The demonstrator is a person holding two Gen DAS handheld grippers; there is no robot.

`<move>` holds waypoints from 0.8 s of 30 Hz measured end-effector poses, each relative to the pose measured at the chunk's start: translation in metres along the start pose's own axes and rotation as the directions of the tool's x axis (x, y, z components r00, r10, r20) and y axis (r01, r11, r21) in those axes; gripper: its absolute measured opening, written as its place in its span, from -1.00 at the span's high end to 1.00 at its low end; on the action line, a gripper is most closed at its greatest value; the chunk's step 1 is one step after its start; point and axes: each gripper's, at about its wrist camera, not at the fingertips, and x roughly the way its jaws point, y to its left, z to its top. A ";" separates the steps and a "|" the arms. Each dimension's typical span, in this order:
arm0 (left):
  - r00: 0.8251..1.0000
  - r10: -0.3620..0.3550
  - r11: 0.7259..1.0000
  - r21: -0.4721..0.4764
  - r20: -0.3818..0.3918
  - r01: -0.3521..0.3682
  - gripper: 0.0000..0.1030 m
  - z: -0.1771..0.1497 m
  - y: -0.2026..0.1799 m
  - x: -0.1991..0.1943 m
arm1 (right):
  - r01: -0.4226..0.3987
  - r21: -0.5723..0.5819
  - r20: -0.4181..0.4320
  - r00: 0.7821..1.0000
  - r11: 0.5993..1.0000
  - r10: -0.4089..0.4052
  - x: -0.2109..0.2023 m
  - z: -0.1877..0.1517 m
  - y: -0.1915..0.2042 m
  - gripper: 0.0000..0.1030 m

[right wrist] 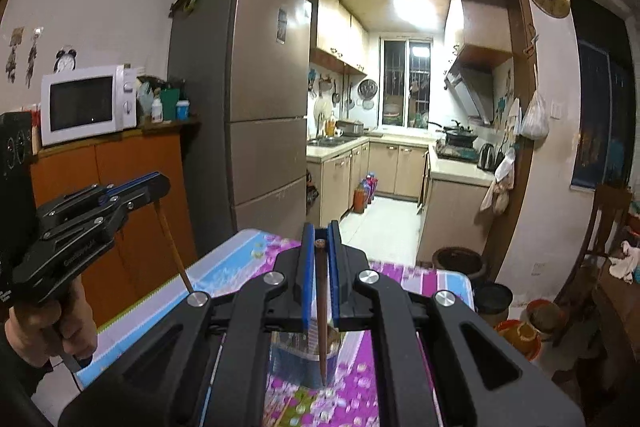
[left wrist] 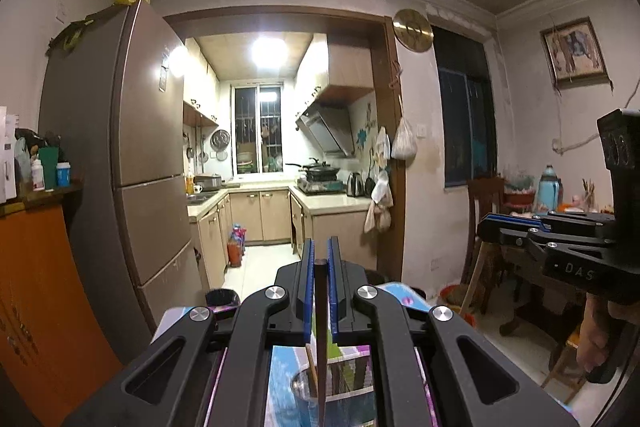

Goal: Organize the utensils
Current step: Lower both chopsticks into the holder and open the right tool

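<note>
My left gripper (left wrist: 320, 259) is shut on a dark brown chopstick (left wrist: 321, 339) that hangs down into a clear plastic cup (left wrist: 340, 399) on the table; a second, lighter stick leans inside that cup. My right gripper (right wrist: 320, 243) is shut on another dark chopstick (right wrist: 321, 327) whose tip reaches down to a clear cup (right wrist: 304, 359) on the flowered tablecloth (right wrist: 248, 255). The left gripper also shows at the left of the right wrist view (right wrist: 158, 187), holding its chopstick (right wrist: 172, 243) slanted downward. The right gripper shows at the right edge of the left wrist view (left wrist: 486, 223).
A tall brown fridge (right wrist: 256, 107) and an orange cabinet (right wrist: 120, 195) with a white microwave (right wrist: 88, 103) stand behind the table. A doorway leads to the kitchen (right wrist: 400, 147). A wooden chair (right wrist: 608, 227), pots and bins (right wrist: 492, 299) sit on the floor at right.
</note>
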 end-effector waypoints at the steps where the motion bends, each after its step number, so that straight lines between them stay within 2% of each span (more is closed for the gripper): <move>1: 1.000 0.001 1.000 -0.004 0.004 -0.001 0.85 0.004 0.001 0.003 | -0.001 0.002 0.004 1.000 1.000 0.001 0.003 0.005 -0.002 0.90; 9: 1.000 0.011 1.000 -0.017 0.010 -0.010 0.86 0.023 0.008 0.038 | -0.008 0.028 0.010 1.000 1.000 0.007 0.038 0.024 -0.013 0.90; 24: 0.999 -0.006 0.999 -0.039 -0.035 0.005 0.86 -0.013 0.024 0.099 | -0.037 0.057 -0.055 0.998 0.998 0.040 0.090 0.001 -0.019 0.90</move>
